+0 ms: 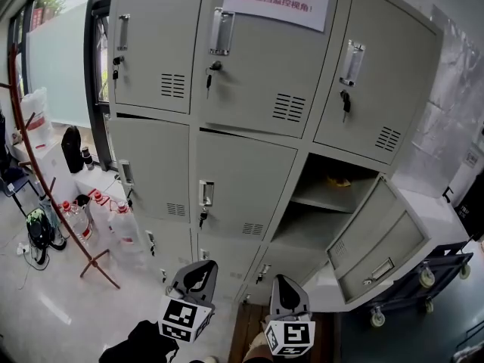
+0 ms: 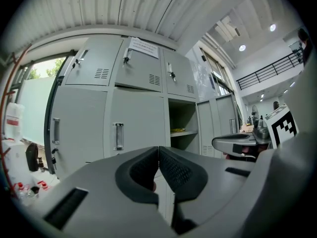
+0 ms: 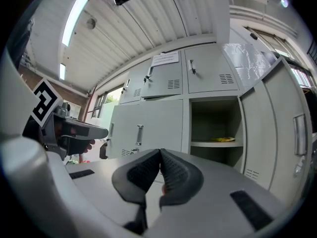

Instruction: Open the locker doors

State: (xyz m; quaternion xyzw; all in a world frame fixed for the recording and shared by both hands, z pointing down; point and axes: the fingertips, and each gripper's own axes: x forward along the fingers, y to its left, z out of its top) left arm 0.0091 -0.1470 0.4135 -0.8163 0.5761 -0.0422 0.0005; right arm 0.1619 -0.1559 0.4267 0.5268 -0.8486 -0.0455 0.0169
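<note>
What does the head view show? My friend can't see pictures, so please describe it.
Grey lockers fill the view, and one door on the right hangs open, with a small yellow thing on the shelf inside. At the bottom, the left tool and right tool point toward the lockers, both shut and empty.

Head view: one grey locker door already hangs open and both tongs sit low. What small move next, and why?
Probably raise the left tongs toward the silver handle of the closed grey metal middle-row centre door. The grey right-hand door beside it already stands open. In the head view that handle sits almost straight above the left tongs, and they are shut on nothing.
</note>
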